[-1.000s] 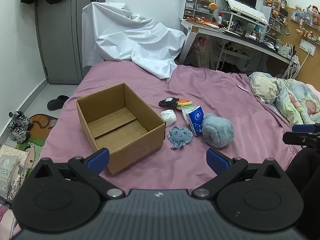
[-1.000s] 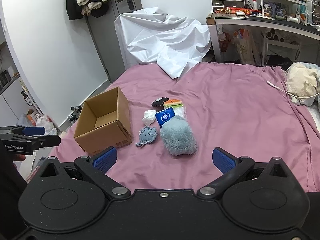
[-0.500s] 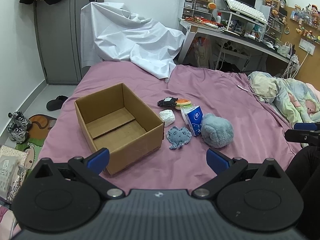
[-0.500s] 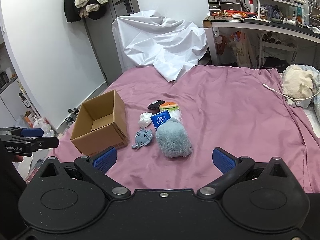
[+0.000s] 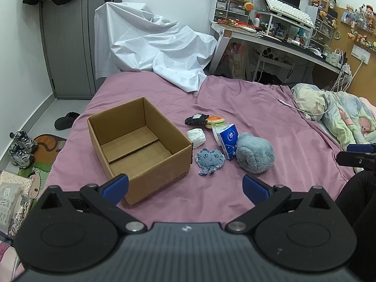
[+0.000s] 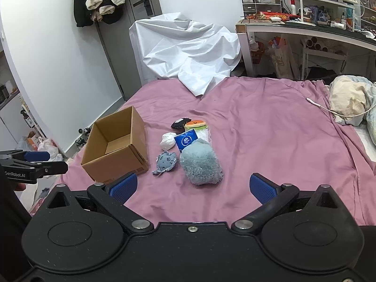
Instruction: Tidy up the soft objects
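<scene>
An open, empty cardboard box [image 5: 138,150] [image 6: 117,148] sits on the purple bedsheet. Right of it lie soft things: a fluffy blue-grey plush [image 5: 255,156] [image 6: 201,162], a flat denim toy [image 5: 209,161] [image 6: 165,162], a white soft lump [image 5: 197,136] [image 6: 167,140], a blue tissue pack [image 5: 228,142] [image 6: 186,139], a burger plush [image 5: 214,120] [image 6: 195,124] and a black plush [image 5: 196,119] [image 6: 180,123]. My left gripper [image 5: 185,186] is open and empty, short of the box. My right gripper [image 6: 192,188] is open and empty, just short of the blue-grey plush.
A white sheet [image 5: 155,44] is draped at the bed's far end. A cluttered desk [image 5: 277,40] stands at the back right. A pillow and blanket [image 5: 329,108] lie right, with a white cable [image 6: 329,110]. Shoes [image 5: 21,148] and bags are on the floor left.
Both grippers have shifted slightly; the right view has drifted so the box and toys sit a little further left. Nothing was taken hold of.
</scene>
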Action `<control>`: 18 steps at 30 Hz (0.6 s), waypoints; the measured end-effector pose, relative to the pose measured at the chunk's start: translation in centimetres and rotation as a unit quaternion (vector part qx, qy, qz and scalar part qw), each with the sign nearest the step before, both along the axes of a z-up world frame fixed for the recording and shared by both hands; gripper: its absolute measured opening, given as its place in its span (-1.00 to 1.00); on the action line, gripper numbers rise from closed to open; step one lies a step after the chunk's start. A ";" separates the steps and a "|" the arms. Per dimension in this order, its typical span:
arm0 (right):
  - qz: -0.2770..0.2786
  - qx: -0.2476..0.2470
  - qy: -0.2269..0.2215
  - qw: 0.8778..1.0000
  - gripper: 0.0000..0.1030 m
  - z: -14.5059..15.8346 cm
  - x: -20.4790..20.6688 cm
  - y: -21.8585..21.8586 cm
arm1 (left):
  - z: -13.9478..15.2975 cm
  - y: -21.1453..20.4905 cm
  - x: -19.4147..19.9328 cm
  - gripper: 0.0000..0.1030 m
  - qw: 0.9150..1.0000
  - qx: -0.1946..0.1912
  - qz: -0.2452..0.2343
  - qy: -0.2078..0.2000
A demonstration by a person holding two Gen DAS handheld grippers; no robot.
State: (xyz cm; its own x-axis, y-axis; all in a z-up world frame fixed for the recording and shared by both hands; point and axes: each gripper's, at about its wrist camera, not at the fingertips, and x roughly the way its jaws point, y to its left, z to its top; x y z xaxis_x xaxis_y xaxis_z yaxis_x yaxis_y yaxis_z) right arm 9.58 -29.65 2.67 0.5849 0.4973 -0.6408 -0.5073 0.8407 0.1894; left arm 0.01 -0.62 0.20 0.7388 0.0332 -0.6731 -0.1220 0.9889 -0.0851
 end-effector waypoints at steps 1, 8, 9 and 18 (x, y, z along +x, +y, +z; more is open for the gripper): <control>0.000 0.000 0.000 1.000 1.00 0.0 0.0 0.0 | 0.0 0.0 0.0 0.99 1.000 0.000 0.000 0.000; 0.002 0.003 -0.001 1.000 1.00 0.2 0.0 0.0 | 0.0 0.0 0.0 0.99 1.000 0.000 0.000 0.000; 0.003 0.003 -0.001 1.000 1.00 0.2 -0.1 0.0 | 0.0 0.0 0.0 0.99 1.000 0.000 0.000 0.000; 0.002 0.003 0.000 1.000 1.00 0.3 0.1 -0.2 | 0.0 0.1 0.0 0.99 1.000 -0.002 -0.002 0.001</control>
